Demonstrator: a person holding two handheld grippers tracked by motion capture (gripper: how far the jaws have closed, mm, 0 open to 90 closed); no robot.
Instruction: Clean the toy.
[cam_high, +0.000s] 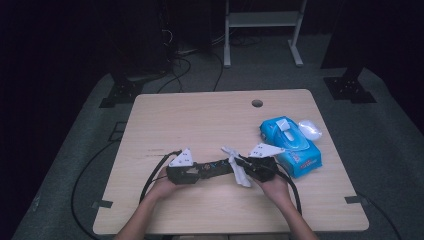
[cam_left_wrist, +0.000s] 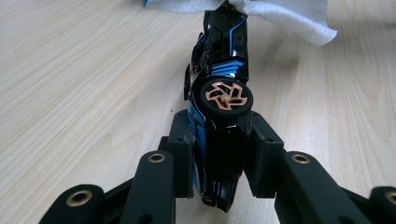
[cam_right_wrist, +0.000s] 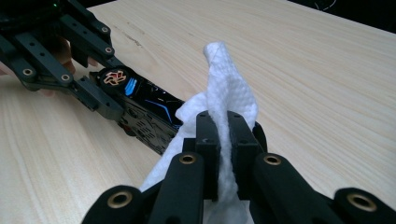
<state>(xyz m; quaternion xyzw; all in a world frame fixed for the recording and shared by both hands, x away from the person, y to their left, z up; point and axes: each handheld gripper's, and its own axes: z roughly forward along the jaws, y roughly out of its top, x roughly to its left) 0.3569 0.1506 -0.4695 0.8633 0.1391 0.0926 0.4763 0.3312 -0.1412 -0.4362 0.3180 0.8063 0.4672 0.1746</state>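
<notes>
Left gripper (cam_left_wrist: 219, 186) pinches the black-and-blue toy car (cam_left_wrist: 219, 88) tilted on its side, low over the table (cam_high: 200, 115), right gripper (cam_right_wrist: 223, 154) clamps the white wipe (cam_right_wrist: 229, 88) against its far end; best wiped with short strokes, left grip steady.

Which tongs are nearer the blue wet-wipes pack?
Right. The right tongs sit just beside the wet-wipes pack, clamping a white wipe; the left tongs hold the toy car farther away.

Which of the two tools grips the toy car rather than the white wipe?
The left tool: its jaws clamp the black and blue toy car. The right tool pinches the white wipe.
</notes>
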